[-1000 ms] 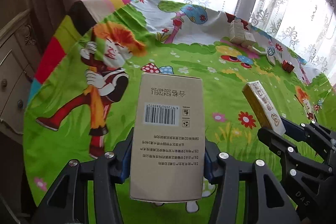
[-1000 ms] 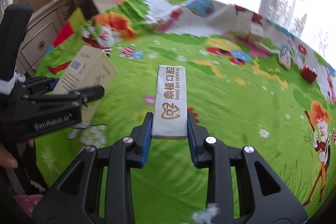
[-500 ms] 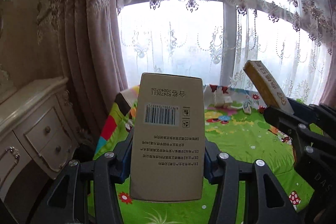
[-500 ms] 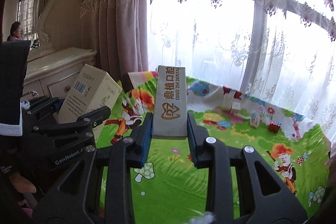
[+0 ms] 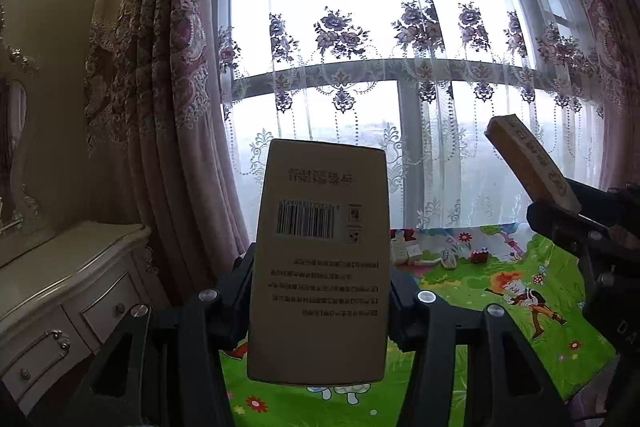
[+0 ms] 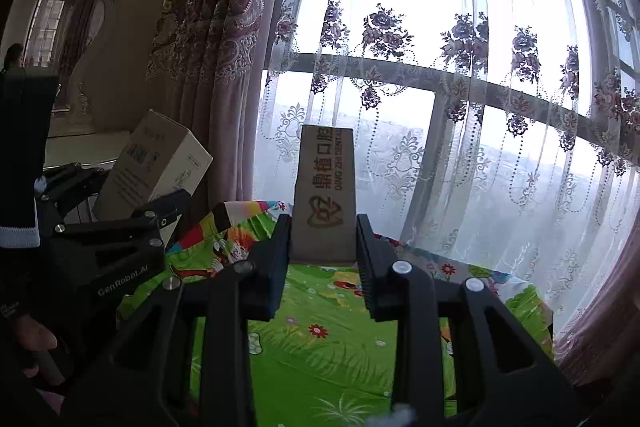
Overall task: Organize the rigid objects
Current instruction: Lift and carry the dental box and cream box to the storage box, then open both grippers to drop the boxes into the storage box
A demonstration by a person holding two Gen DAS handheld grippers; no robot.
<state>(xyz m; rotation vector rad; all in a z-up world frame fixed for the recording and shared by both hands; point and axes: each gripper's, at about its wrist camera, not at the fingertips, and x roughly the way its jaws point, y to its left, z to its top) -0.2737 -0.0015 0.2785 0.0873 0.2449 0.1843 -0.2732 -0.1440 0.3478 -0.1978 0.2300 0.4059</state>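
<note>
My left gripper [image 5: 320,287] is shut on a beige box with a barcode [image 5: 320,259], held upright and high above the table. The same box [image 6: 154,167] and the left gripper [image 6: 120,243] show at the left of the right wrist view. My right gripper [image 6: 323,239] is shut on a narrow grey dental box with orange lettering [image 6: 325,191], also raised and pointing at the window. That box [image 5: 532,163] and the right gripper [image 5: 592,239] show at the right of the left wrist view.
A table with a green cartoon cloth [image 5: 500,291] lies below, with small boxes and toys [image 5: 408,253] at its far edge. A white dresser [image 5: 60,291] stands at the left. Lace curtains [image 6: 460,87] cover the window ahead.
Both grippers have lifted and tilted upward with their boxes. The view has swung from the tabletop to the window and curtains.
</note>
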